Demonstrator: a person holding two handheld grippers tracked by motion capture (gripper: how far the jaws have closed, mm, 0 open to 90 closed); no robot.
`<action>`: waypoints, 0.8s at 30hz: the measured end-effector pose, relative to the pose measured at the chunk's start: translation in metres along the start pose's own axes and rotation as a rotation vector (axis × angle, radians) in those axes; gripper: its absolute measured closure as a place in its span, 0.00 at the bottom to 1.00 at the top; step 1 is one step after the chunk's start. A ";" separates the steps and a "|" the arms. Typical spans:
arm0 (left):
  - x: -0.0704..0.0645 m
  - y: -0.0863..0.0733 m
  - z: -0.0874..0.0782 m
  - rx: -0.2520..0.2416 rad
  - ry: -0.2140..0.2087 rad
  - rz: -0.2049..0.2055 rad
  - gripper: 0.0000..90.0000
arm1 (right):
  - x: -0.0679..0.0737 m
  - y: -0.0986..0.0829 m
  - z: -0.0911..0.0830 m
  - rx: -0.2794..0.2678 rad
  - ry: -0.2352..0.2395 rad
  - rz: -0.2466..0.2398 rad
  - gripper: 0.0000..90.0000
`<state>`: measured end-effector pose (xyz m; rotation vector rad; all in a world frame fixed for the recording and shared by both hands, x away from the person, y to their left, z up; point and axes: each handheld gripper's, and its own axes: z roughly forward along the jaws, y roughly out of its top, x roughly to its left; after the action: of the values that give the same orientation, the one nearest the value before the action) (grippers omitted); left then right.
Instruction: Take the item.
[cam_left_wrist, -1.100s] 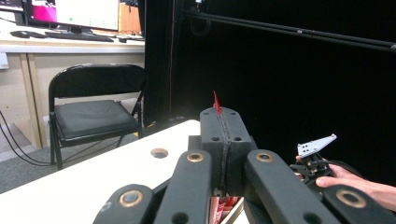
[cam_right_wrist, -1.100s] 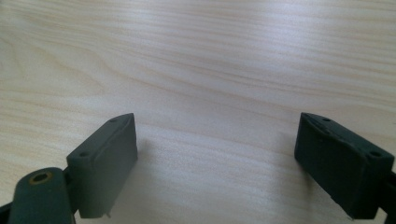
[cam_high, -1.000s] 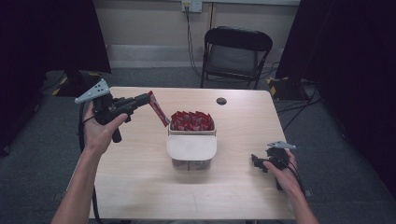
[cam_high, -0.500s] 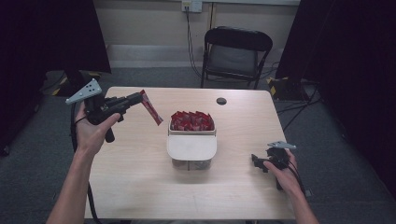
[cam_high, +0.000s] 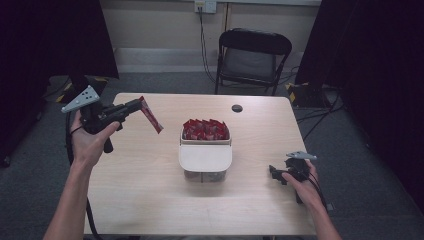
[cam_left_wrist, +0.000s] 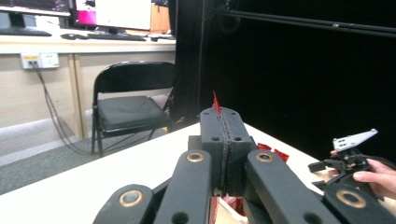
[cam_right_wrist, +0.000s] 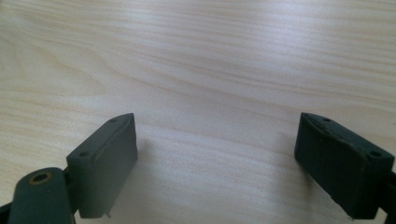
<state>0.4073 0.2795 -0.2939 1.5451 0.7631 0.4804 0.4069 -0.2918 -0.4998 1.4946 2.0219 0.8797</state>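
Observation:
A white box (cam_high: 205, 158) stands at the middle of the wooden table (cam_high: 150, 200), with several red packets (cam_high: 205, 129) standing in its back part. My left gripper (cam_high: 137, 104) is held in the air over the table's left side, shut on one red packet (cam_high: 151, 115) that hangs slanted from its jaws, left of the box. In the left gripper view the jaws are pressed together (cam_left_wrist: 224, 125) and the packet's red tip (cam_left_wrist: 215, 101) pokes above them. My right gripper (cam_high: 276, 173) rests low at the table's right front, open over bare wood (cam_right_wrist: 217, 154).
A small black round object (cam_high: 237, 108) lies on the table behind the box. A black folding chair (cam_high: 252, 60) stands beyond the far edge. Dark curtains hang on both sides. In the left gripper view the other hand's gripper (cam_left_wrist: 348, 158) is at the right.
My left gripper has carried the red packet leftward and a little up, away from the box. The right gripper has stayed in place.

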 end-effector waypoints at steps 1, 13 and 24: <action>0.002 -0.001 -0.001 0.002 0.004 0.004 1.00 | 0.000 0.000 0.000 0.000 0.000 0.000 0.14; 0.020 -0.017 -0.014 0.016 0.067 0.000 1.00 | 0.000 0.000 0.000 -0.001 0.000 -0.001 0.14; 0.041 -0.044 -0.019 0.062 0.166 -0.019 1.00 | 0.000 0.000 0.000 0.000 0.000 -0.002 0.14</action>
<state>0.4140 0.3222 -0.3406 1.5678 0.9271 0.5806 0.4071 -0.2917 -0.4998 1.4927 2.0223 0.8792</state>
